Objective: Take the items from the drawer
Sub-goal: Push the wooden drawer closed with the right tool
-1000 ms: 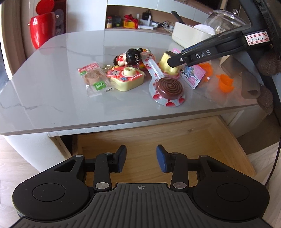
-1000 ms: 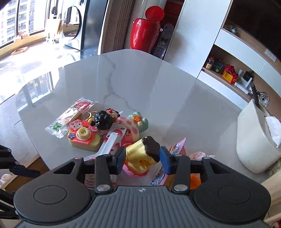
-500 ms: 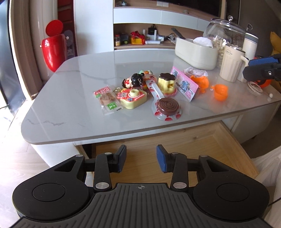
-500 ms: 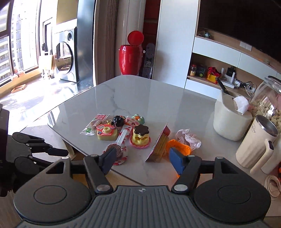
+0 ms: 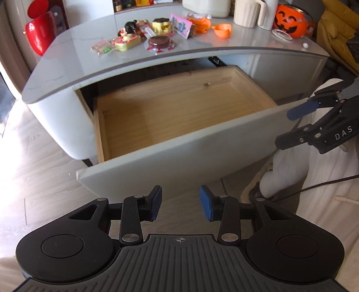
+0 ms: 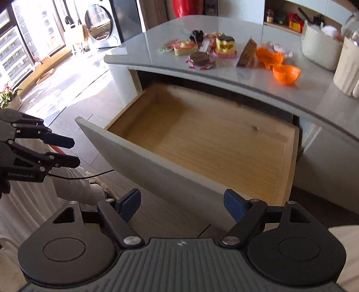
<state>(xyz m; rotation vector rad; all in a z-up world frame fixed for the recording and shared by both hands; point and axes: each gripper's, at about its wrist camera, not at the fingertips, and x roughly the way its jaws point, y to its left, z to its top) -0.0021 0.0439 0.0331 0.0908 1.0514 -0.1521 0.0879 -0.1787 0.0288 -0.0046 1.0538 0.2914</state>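
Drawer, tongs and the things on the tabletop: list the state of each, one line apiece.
drawer: pulled open, visible wooden floor bare.
left tongs: open, nothing between the pads.
right tongs: open wide, just been opening, nothing between them.
yellow pudding toy: upright on the tabletop.
swirl lollipop: lying flat, near the table's front edge.
orange cup: lying tipped, mouth showing.
pumpkin bucket: upright at the table's far corner.

Bright daylight frm windows (image 6: 33, 33), floor (image 5: 33, 146) glare, fisheye-bent edges.
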